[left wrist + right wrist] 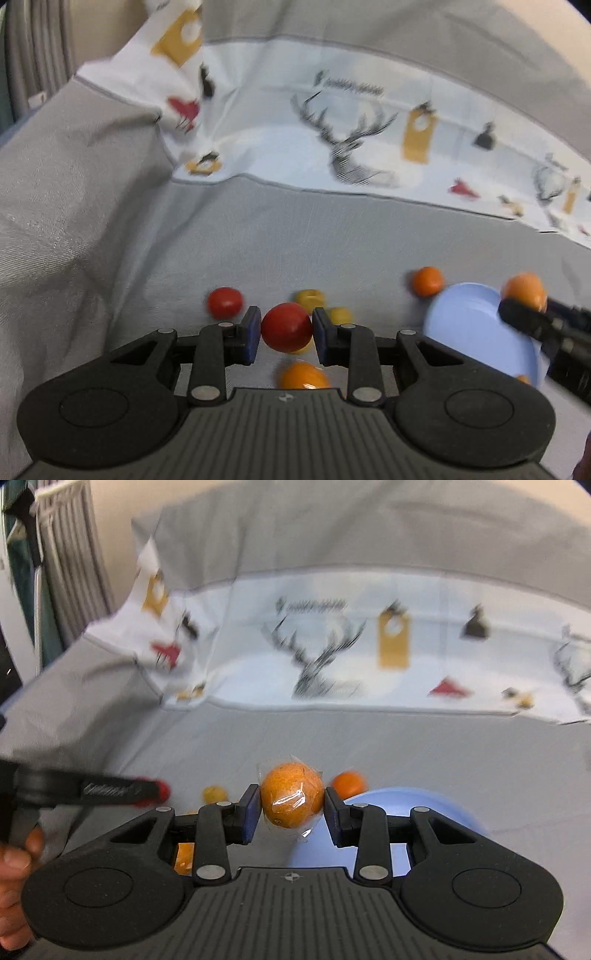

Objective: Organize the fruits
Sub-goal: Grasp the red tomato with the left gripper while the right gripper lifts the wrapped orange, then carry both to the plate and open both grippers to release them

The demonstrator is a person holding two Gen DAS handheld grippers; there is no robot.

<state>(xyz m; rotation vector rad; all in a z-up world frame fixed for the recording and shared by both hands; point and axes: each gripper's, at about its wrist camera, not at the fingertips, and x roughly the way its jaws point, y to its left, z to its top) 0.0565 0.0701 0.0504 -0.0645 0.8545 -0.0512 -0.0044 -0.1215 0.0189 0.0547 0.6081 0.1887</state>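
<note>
My left gripper is shut on a red round fruit, held above the grey cloth. Below it lie an orange fruit, two yellow fruits and another red fruit. My right gripper is shut on an orange wrapped in clear film, above the edge of a pale blue plate. In the left wrist view that plate sits at the right, with the right gripper and its orange over it. A loose orange lies beside the plate.
A grey cloth covers the surface, with a white printed cloth of deer and tags behind it. A curtain hangs at the far left. A person's hand holds the left gripper handle in the right wrist view.
</note>
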